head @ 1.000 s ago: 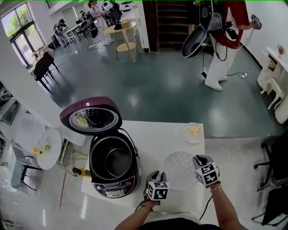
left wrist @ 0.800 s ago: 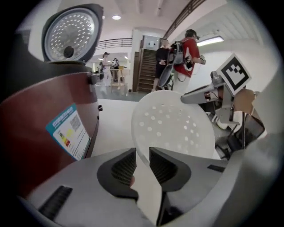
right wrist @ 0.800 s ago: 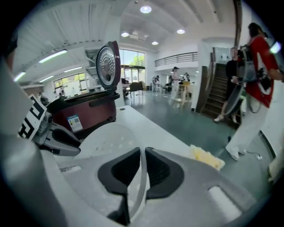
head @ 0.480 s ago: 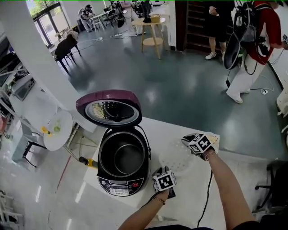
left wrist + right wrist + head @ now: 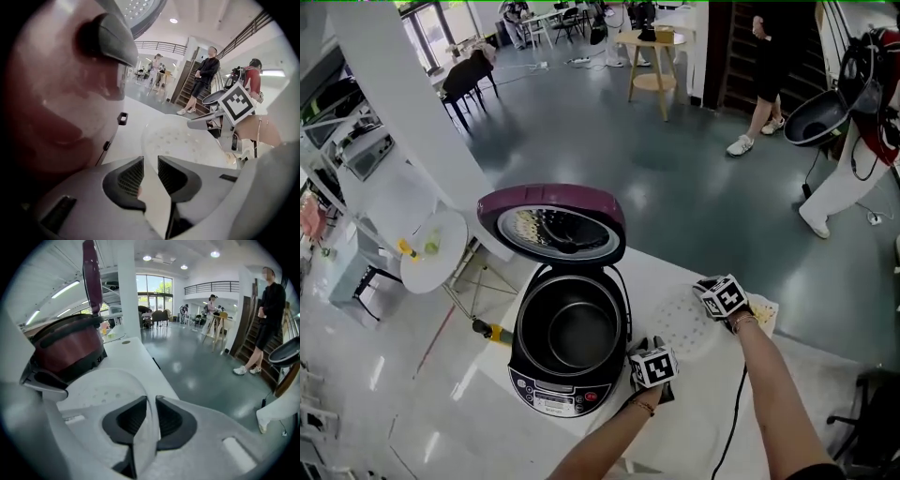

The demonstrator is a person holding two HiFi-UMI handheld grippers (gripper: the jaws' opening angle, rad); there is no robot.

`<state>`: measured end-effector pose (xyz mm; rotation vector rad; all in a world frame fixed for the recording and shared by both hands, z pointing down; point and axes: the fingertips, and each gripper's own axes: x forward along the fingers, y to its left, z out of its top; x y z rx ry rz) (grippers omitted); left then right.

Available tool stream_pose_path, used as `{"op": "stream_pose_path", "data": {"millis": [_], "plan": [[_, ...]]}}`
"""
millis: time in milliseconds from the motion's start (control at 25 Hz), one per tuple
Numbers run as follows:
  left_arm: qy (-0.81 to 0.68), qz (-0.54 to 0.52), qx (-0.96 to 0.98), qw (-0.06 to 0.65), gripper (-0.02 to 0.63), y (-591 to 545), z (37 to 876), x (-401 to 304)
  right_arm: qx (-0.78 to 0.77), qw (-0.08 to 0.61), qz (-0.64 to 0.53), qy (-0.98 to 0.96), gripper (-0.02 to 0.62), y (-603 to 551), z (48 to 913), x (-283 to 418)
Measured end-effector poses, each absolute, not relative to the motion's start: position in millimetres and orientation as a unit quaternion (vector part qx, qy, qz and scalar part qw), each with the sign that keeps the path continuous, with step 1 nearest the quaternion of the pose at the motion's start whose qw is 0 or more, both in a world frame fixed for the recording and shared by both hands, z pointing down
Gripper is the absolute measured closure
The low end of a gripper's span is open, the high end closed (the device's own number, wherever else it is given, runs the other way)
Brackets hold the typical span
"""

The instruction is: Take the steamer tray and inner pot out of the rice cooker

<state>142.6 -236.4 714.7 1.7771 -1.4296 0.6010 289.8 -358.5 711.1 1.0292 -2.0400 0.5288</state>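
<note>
Between both pairs of jaws, the steamer tray (image 5: 183, 140) rim is sitting. The left gripper (image 5: 151, 174) is pinching it tight. The right gripper (image 5: 151, 416) jaws have just been opening, pads seemingly touching it. Tray's resting on the table (image 5: 698, 380). The inner pot (image 5: 572, 333) is sitting in the rice cooker (image 5: 534, 394), left of both jaws. Tray's prob. light, stiff plastic, so the rim's the best hold.

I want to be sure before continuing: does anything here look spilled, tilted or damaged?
Nothing stands out. The rice cooker stands upright, lid open, the inner pot sits level inside, and the steamer tray lies level on the table beside it. No spill shows.
</note>
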Motion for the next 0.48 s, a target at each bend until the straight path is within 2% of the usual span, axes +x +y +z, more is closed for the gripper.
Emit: {"op": "stream_pose_path", "data": {"millis": [240,280,360,400,480], "plan": [[-0.545,0.253,0.718,0.352,0.506,-243,710,147,0.424,0.411,0.173,-0.788,0.526,-363,719,297],[-0.539,0.259,0.722,0.349,0.489,-241,710,149,0.425,0.419,0.158,-0.786,0.513,-362,718,297],[-0.526,0.263,0.733,0.341,0.411,-240,703,158,0.419,0.434,0.132,-0.786,0.413,-358,715,292],[-0.522,0.26,0.741,0.331,0.371,-240,697,162,0.415,0.439,0.121,-0.788,0.394,-356,713,289],[-0.515,0.251,0.759,0.308,0.351,-238,679,171,0.425,0.435,0.093,-0.788,0.38,-354,703,287]]}}
